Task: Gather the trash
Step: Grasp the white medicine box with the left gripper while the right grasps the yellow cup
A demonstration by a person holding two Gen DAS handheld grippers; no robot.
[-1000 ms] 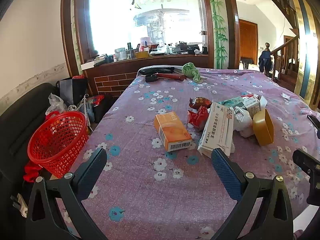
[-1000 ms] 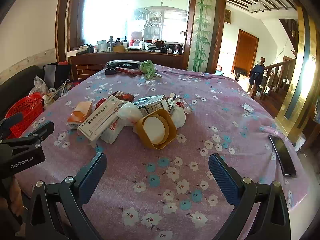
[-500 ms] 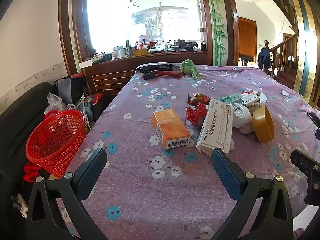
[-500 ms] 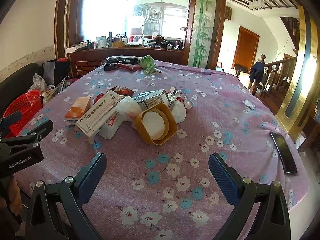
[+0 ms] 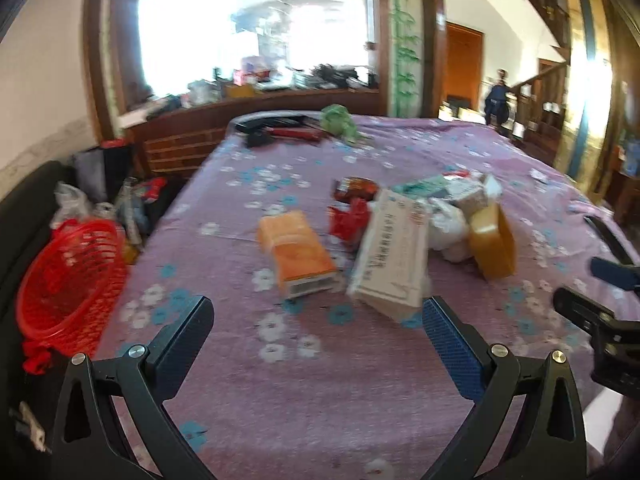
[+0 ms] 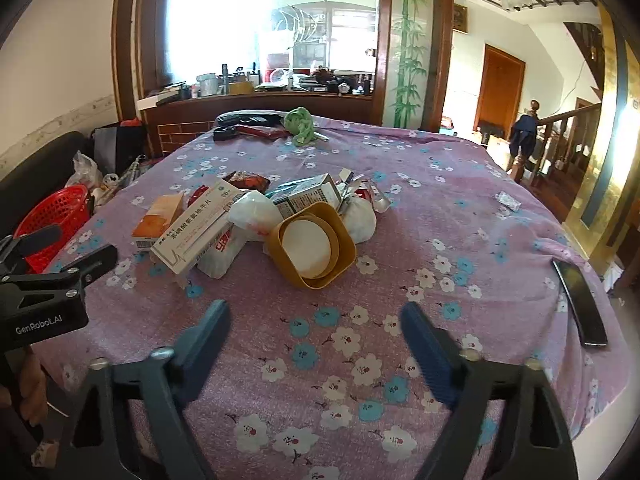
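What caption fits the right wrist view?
Open right gripper, jaws just narrowing on nothing, faces a trash pile on the floral tablecloth.

On the table (image 6: pixel 500 240) ahead of you, the trash pile sits centrally; the flat box (image 6: pixel 158 220) lies leftmost, the long carton (image 6: pixel 196 232) just right of it, the square tub (image 6: pixel 314 246) nearest you on the pile's right; the basket (image 6: pixel 52 216) stands off the table's left edge; the phone (image 6: pixel 580 304) lies at the right edge; the cloth bundle (image 6: pixel 302 124) rests at the far end.
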